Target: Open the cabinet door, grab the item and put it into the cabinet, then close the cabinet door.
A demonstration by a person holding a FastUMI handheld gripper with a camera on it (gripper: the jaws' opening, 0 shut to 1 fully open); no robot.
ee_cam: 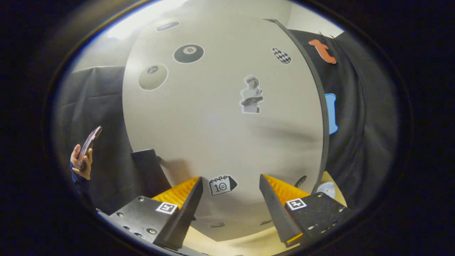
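1. Gripper [231, 185] sits close up to the cabinet door [220, 117], a pale flat panel covered in stickers. Fingers stand wide apart, nothing between them but the door face and a small calendar sticker [222, 185].

2. The door looks shut or nearly so; its dark right edge [321, 106] runs down against the black booth cloth. I cannot tell from here whether a gap is open behind it.

3. A dark handle-like block [147, 167] sticks out from the door's lower left, just beyond the left finger [185, 199]. Probably the pull, but not certain.

4. The item to be stowed: not identified. A small pale round object [327, 189] lies on the worktop [227, 245] past the right finger, by the door's lower corner; it may be the item, too small to tell.

5. A person's hand [81, 163] holds a phone [89, 144] off to the left, well apart from the fingers.

6. Stage judged: either before opening or at closing; the stage cannot be settled.

7. Risks:
   - Fingers this near the flat face could scrape or shove the panel instead of catching the pull.
   - Reaching left for the block, the left finger could strike it side-on and slip off.
   - If the door swings out, it could sweep the round object off the worktop.
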